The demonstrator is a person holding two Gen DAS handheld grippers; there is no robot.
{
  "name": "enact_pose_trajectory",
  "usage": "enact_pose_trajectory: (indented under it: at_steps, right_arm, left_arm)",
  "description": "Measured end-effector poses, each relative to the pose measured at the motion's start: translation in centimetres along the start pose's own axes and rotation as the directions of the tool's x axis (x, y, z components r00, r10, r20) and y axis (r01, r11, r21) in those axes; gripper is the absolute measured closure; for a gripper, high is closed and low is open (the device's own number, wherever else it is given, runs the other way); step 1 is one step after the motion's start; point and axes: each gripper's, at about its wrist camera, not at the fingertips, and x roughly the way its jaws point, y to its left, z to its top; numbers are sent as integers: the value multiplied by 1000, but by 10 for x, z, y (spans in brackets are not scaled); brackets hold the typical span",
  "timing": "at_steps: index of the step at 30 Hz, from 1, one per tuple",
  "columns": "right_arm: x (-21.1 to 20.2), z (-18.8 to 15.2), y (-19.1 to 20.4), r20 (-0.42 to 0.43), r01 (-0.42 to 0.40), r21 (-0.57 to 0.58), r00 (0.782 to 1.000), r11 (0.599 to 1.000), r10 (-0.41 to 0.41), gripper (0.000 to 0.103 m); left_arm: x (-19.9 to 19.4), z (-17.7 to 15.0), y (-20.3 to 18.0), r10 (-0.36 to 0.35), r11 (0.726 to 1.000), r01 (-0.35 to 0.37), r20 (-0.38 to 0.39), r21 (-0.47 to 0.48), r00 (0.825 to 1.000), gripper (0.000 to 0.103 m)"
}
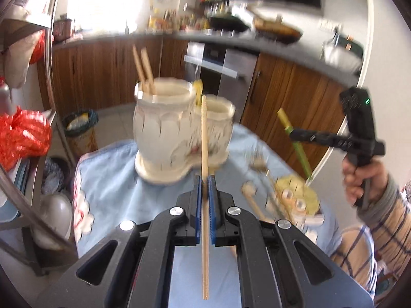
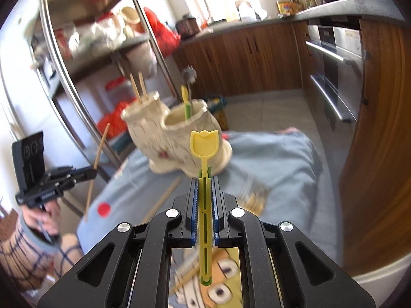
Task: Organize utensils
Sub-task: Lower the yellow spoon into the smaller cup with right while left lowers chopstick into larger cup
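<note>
My left gripper [image 1: 204, 179] is shut on a single wooden chopstick [image 1: 204, 138] that stands upright above the blue cloth [image 1: 110, 179]. Behind it sits a cream double-cup ceramic holder [image 1: 164, 133] with two chopsticks [image 1: 143, 69] in its larger cup. My right gripper [image 2: 204, 179] is shut on a yellow-green plastic utensil with a tulip-shaped head [image 2: 204, 145]. The same holder [image 2: 179, 133] lies ahead, its nearer cup holding a yellow-green utensil [image 2: 185, 100] and a metal one. The other gripper shows at the right [image 1: 292, 132] and at the left [image 2: 93, 172].
Loose wooden utensils and forks [image 1: 259, 179] lie on the cloth by a yellow cartoon print [image 1: 298, 195]; more lie ahead of the right gripper [image 2: 253, 197]. A metal shelf rack [image 2: 84, 51] with a red bag stands left. Wooden cabinets and an oven [image 2: 334, 69] line the kitchen.
</note>
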Motion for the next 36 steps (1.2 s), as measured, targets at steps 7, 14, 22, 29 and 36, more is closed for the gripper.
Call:
enact_pose_trajectory:
  at_steps: [7, 14, 22, 29, 36]
  right_arm:
    - [16, 23, 13, 127, -58, 4, 990, 998, 57, 93]
    - [33, 44, 21, 196, -87, -25, 976, 996, 90, 93]
    - [43, 72, 19, 288, -85, -37, 953, 996, 92, 93]
    - [57, 91, 24, 366, -68, -54, 927, 996, 83, 93]
    - [88, 93, 33, 355, -6, -84, 934, 996, 35, 93]
  left_arm:
    - [1, 26, 10, 20, 997, -5, 183, -80, 983, 98]
    - [15, 50, 13, 22, 996, 1, 261, -86, 965, 98]
    - [21, 73, 21, 60, 995, -30, 343, -91, 937, 98]
    - [24, 98, 28, 83, 994, -37, 468, -107, 880, 98]
    - [40, 106, 46, 107, 987, -20, 554, -161, 825, 98]
